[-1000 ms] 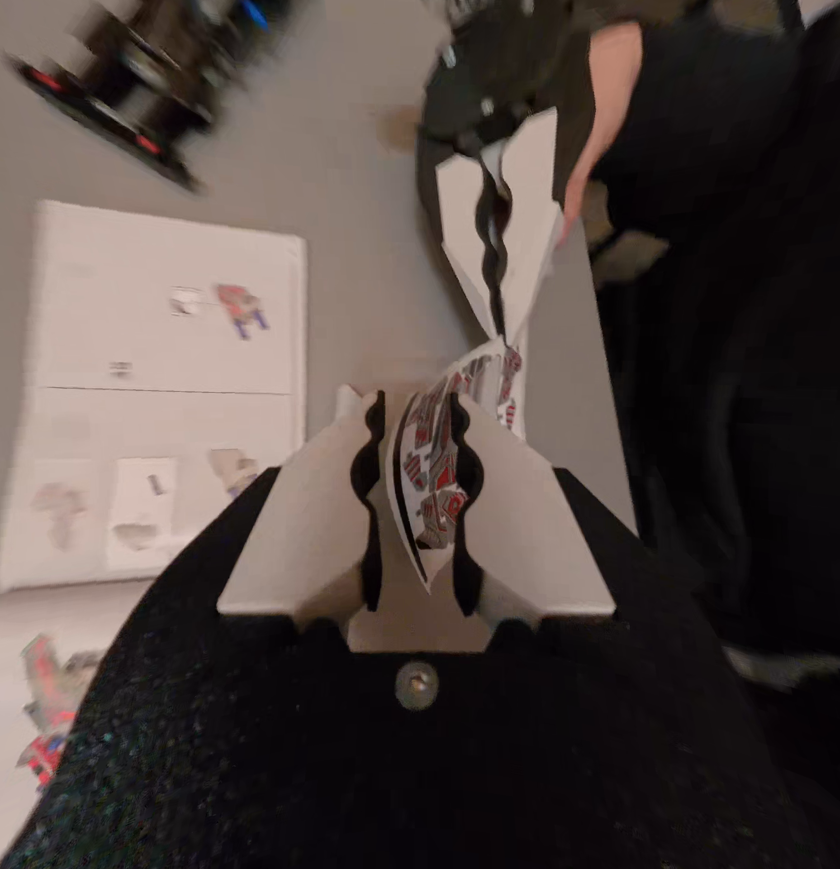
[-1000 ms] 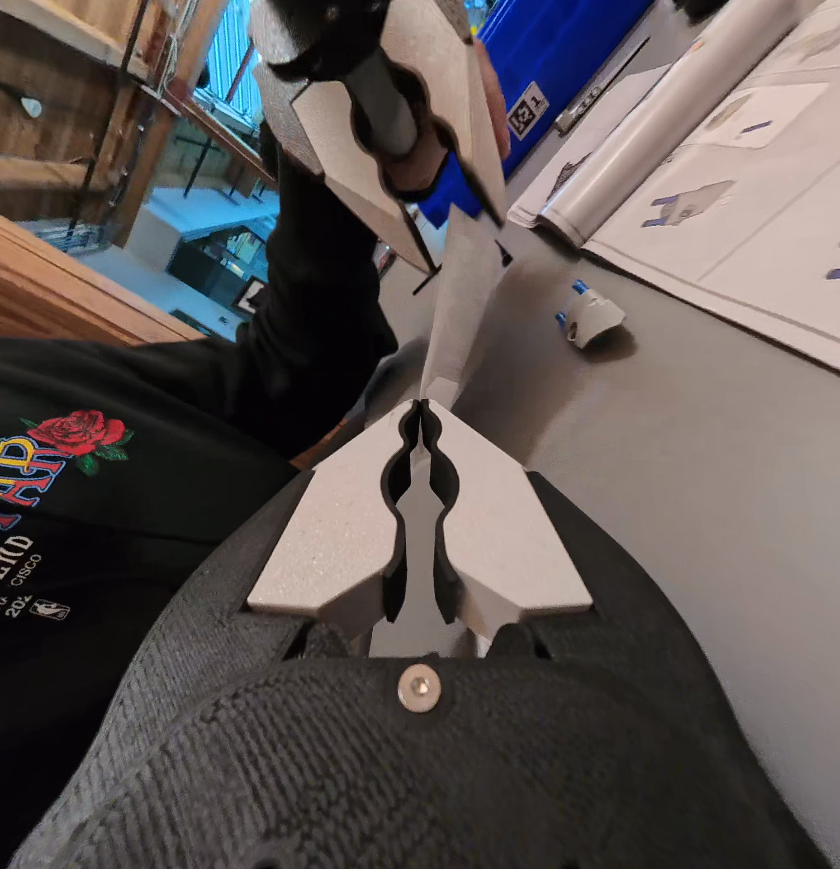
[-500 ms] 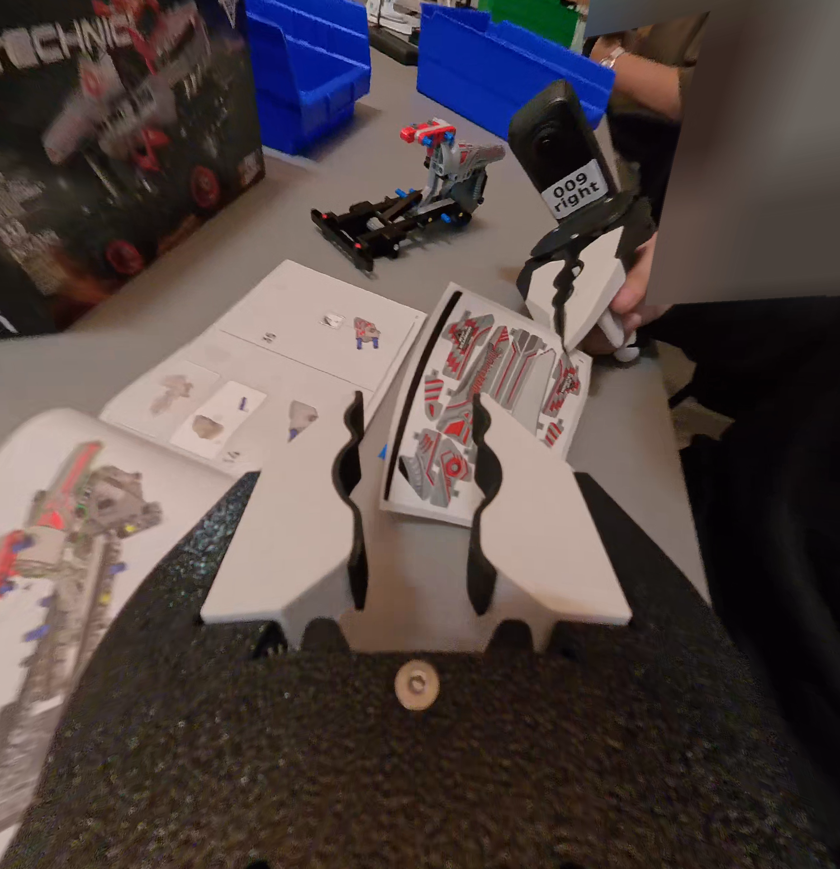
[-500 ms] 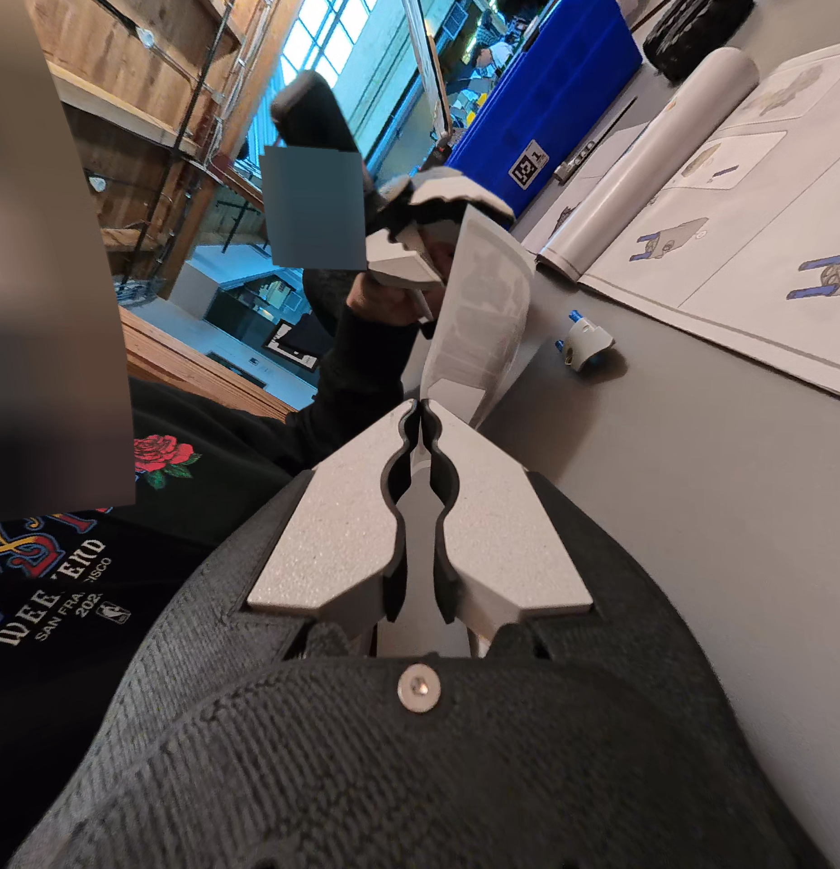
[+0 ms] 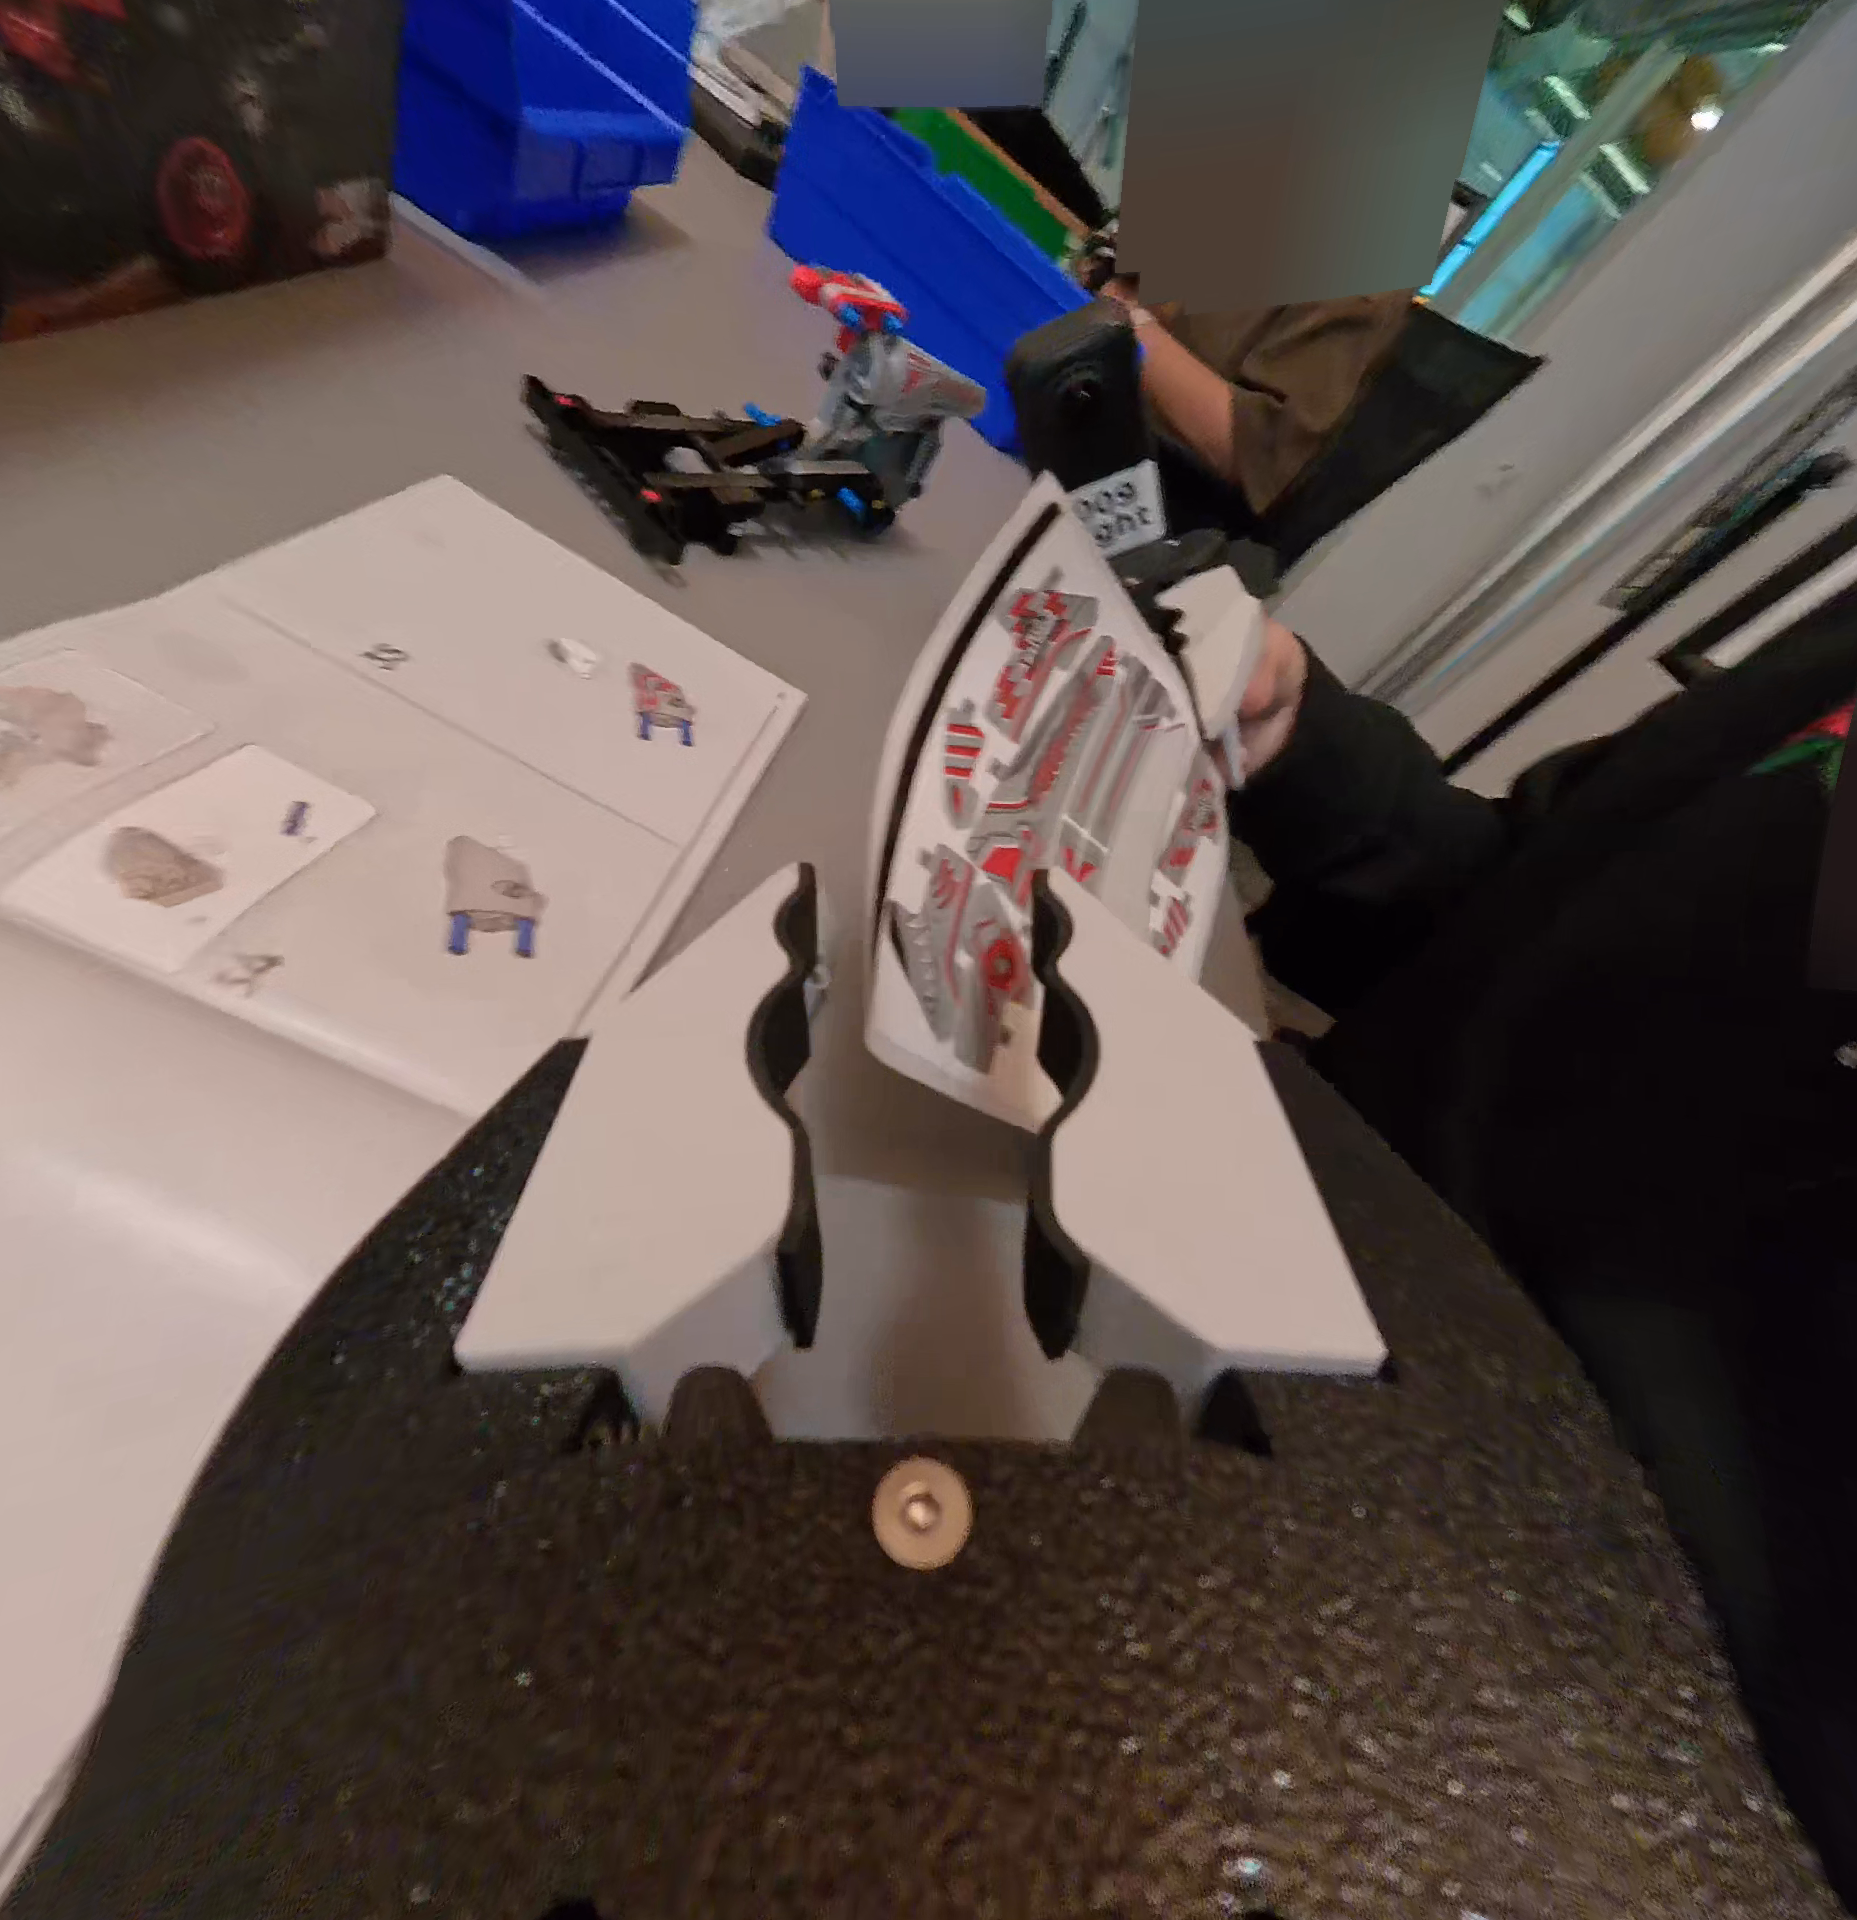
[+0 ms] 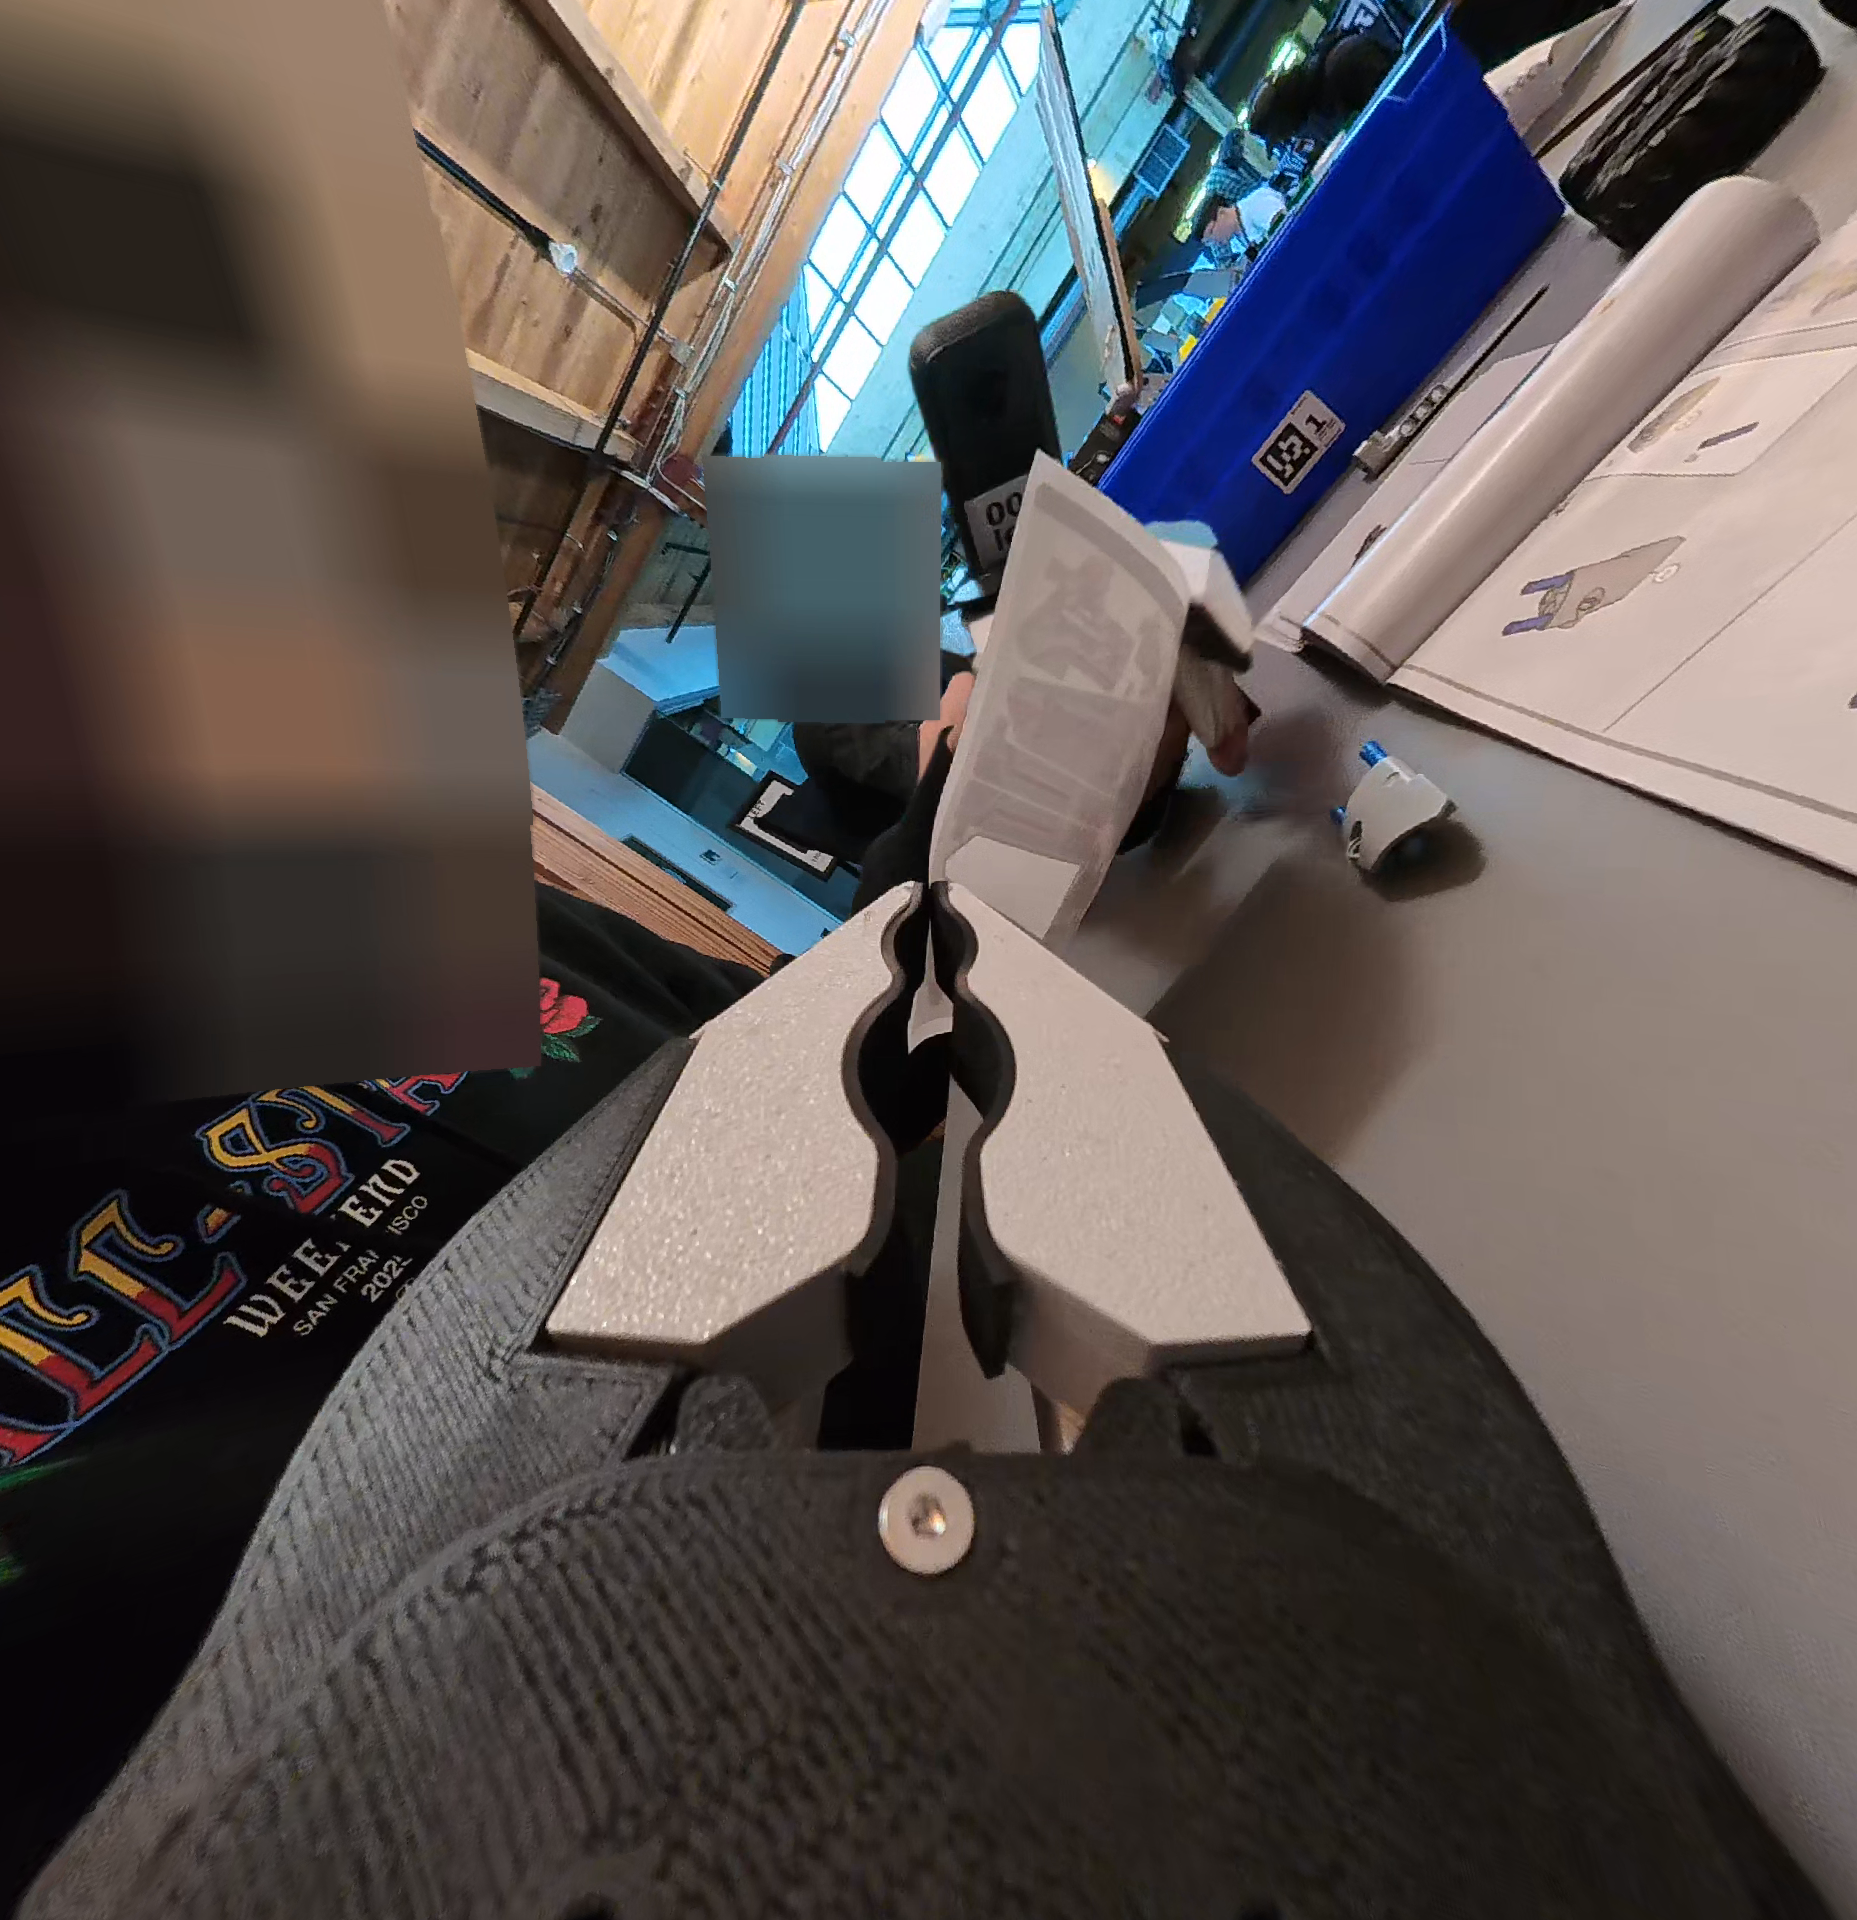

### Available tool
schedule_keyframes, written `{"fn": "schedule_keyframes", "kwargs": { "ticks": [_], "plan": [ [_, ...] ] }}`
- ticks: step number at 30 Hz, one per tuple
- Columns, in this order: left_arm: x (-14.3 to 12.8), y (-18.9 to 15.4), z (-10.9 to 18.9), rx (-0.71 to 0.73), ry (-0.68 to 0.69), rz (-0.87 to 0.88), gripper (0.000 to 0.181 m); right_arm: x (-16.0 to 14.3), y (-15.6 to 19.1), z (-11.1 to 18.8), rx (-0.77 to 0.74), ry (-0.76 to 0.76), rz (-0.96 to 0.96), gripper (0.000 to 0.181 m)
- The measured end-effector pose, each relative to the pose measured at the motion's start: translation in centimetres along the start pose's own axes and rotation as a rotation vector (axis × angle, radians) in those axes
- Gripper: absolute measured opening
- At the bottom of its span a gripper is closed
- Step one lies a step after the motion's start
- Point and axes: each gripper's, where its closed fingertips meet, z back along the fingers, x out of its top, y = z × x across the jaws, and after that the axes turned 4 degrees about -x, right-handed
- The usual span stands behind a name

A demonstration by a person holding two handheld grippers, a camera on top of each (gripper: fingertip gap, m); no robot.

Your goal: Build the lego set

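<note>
Left gripper [image 5: 919, 935]: pale grey wedge-shaped fingers, wavy black rubber inner pads, speckled black textured body, one silver hex screw at centre. Right gripper [image 6: 929, 914]: same grey fingers, ribbed dark grey body, silver screw. Person's black sleeve [image 5: 1350, 821]; black printed shirt [image 6: 207, 1236], red rose motif.

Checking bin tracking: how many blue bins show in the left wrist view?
2. One blue bin sits at the table's far left beside the dark box; the other is far centre, behind the partly built model. More may lie outside the frame.
</note>
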Motion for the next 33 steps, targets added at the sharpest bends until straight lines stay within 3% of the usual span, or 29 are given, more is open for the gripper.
{"fn": "schedule_keyframes", "kwargs": {
  "ticks": [2,3,4,12,15,26,29,33],
  "plan": [
    [-0.6,-0.6,-0.3,-0.037,0.032,-0.011,0.026,-0.1,0.0,0.0,-0.003,0.003,0.003,0.0],
    [-0.9,-1.1,-0.4,-0.066,0.049,-0.029,0.007,-0.1,-0.1,-0.1,-0.008,0.004,0.006,0.0],
    [-1.0,-1.4,-0.5,-0.077,0.056,-0.041,0.0,-0.1,-0.1,-0.1,-0.012,0.007,0.008,0.0],
    [0.7,-2.0,1.7,-0.166,-0.076,0.111,0.0,-2.3,-0.4,-0.3,-0.064,0.141,0.064,0.006],
    [0.3,-2.1,2.3,-0.175,-0.062,0.163,0.0,-3.6,-2.1,-0.1,-0.195,0.245,0.137,0.007],
    [-0.3,-2.7,2.5,-0.197,-0.017,0.161,0.0,-2.6,-3.1,0.3,-0.309,0.218,0.238,0.021],
    [-0.3,-2.9,2.5,-0.207,-0.019,0.165,0.0,-3.1,-2.7,-0.1,-0.293,0.246,0.268,0.002],
    [-0.4,-2.9,2.5,-0.204,-0.01,0.168,0.0,-3.1,-1.8,-0.7,-0.24,0.23,0.281,0.0]
  ]
}}
